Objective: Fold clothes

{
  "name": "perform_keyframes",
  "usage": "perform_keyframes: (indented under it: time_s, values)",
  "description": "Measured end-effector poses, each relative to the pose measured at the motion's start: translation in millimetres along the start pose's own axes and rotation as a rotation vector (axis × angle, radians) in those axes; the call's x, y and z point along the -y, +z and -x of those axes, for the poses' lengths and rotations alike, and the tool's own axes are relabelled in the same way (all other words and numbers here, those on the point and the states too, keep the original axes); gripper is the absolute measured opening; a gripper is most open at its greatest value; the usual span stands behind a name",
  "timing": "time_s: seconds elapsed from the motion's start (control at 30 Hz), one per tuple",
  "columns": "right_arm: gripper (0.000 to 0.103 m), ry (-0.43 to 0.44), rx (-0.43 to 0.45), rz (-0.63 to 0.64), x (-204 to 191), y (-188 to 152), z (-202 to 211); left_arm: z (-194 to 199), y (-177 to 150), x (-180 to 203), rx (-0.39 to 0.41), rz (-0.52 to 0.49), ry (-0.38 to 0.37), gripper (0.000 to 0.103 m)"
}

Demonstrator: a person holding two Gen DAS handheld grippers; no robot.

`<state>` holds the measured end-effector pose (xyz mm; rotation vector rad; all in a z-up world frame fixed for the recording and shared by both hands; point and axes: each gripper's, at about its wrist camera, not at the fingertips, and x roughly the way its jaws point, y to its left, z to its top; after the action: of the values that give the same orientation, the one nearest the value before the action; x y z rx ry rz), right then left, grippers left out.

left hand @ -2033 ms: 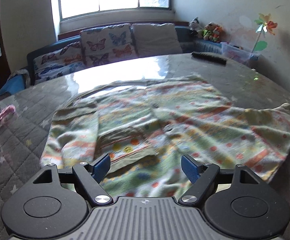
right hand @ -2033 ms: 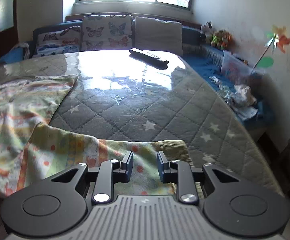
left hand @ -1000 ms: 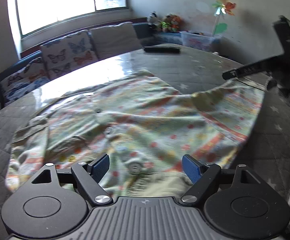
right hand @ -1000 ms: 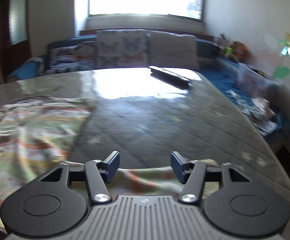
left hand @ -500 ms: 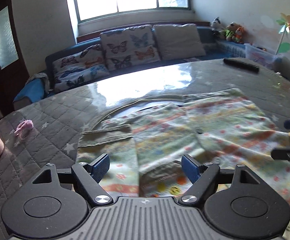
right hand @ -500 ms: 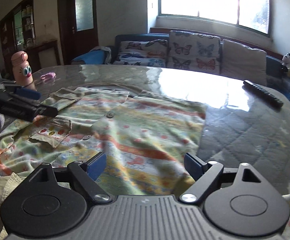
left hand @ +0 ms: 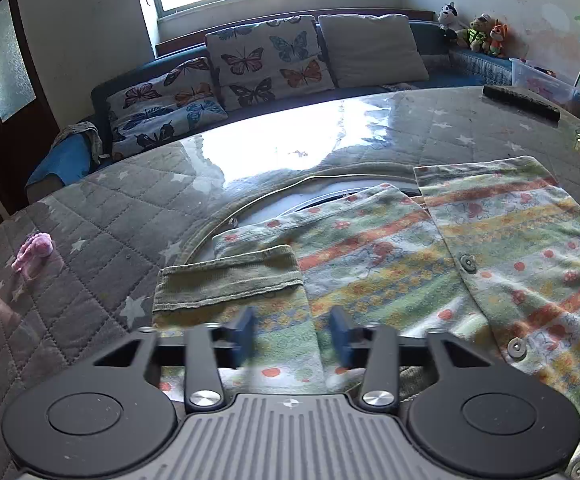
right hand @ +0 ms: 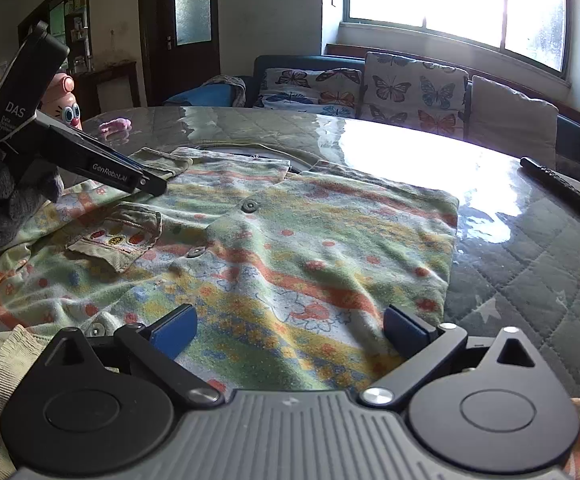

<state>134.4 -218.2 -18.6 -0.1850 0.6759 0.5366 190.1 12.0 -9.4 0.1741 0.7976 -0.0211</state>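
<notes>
Only rt view shows pocket (right hand: 116,242) (shirt (right hand: 290,248)).

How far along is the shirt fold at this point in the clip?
Early. Done: the patterned shirt lies spread, button side up, on the quilted table. In hand: the left gripper has just been closing over the sleeve near its green cuff; the right gripper has just opened over the hem. Left: every fold.

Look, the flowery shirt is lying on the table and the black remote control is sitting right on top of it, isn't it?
Not quite. The shirt does lie on the table, but the remote control is not on top of it. The right wrist view shows it resting apart on the table's bare surface, off past the shirt's far edge.
</notes>
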Motion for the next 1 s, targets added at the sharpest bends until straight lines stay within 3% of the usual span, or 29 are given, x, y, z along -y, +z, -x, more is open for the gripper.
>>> perform_keyframes:
  time_s: [0.03, 0.13, 0.47, 0.67, 0.8, 1.0]
  values:
    - [0.102, 0.001, 0.000, 0.001, 0.2, 0.0, 0.1, 0.3, -0.5, -3.5, -0.001, 0.010, 0.001, 0.015]
    - [0.103, 0.000, -0.002, 0.004, 0.5, -0.1, 0.0, 9.8, -2.2, -18.0, 0.025, 0.058, 0.011, 0.007]
    - [0.103, -0.004, -0.002, 0.009, 0.4, -0.6, 0.3, 84.1, -33.4, -96.3, 0.175, 0.283, 0.136, 0.004]
    - [0.103, -0.008, -0.003, 0.013, -0.6, 0.0, 0.8, 114.4, -79.6, -136.7, 0.174, 0.429, 0.224, 0.003]
    - [0.103, -0.009, -0.004, 0.014, -0.6, -0.4, 0.9, 117.0, -91.8, -140.9, 0.147, 0.478, 0.188, 0.003]
    - [0.103, -0.008, -0.004, 0.015, 0.2, -0.4, 1.7, 108.2, -63.8, -94.8, 0.156, 0.348, 0.062, 0.008]
